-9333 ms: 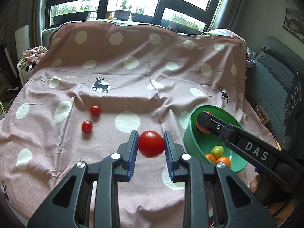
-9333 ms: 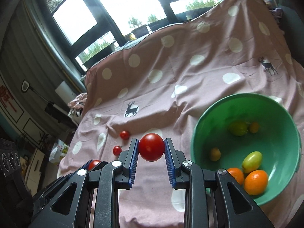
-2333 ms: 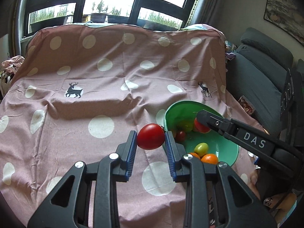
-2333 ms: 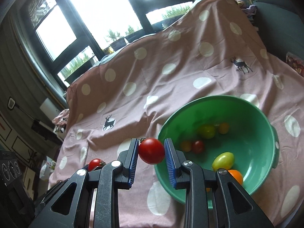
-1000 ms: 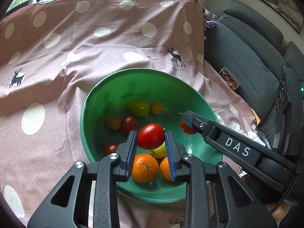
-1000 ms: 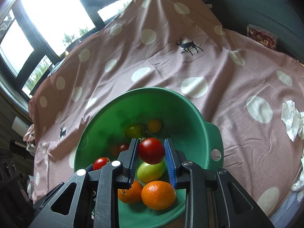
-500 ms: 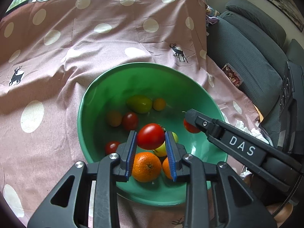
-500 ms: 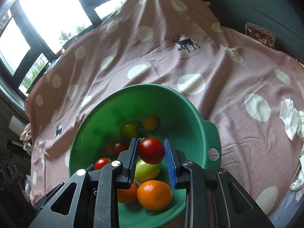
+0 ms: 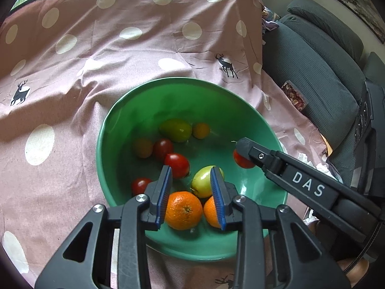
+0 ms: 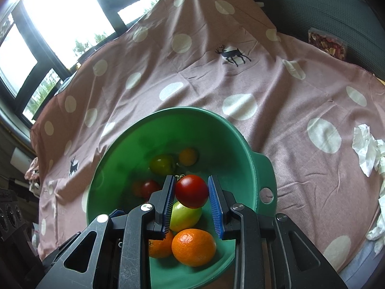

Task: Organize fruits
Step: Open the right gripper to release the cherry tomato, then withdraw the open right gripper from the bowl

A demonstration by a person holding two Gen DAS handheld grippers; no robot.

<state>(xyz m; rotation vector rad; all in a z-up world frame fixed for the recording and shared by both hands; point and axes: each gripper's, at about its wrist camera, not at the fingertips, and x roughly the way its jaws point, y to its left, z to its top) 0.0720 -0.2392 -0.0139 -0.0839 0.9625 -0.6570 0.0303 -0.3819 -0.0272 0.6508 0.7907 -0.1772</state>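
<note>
A green bowl [image 9: 115,125] sits on the dotted pink cloth, under both grippers. My left gripper [image 9: 191,171] hangs over the bowl's near side with its jaws opening and nothing between them. A red tomato [image 9: 176,165] lies free in the bowl just past the left fingertip. My right gripper [image 10: 191,179] is shut on another red tomato [image 10: 191,191], held above the green bowl [image 10: 262,168]. Also in the bowl are two oranges [image 9: 183,210], a yellow-green fruit [image 9: 204,183], a dark green fruit [image 9: 175,130] and several small tomatoes.
The pink cloth [image 9: 72,72] with white dots and deer prints covers the surface around the bowl. A grey sofa [image 9: 320,67] stands along the right, with a small packet [image 9: 293,95] at its edge. Crumpled tissue [image 10: 368,149] lies on the cloth to the right.
The left jaws have parted and the red tomato they held has dropped into the bowl. The right gripper still holds its tomato in the same place.
</note>
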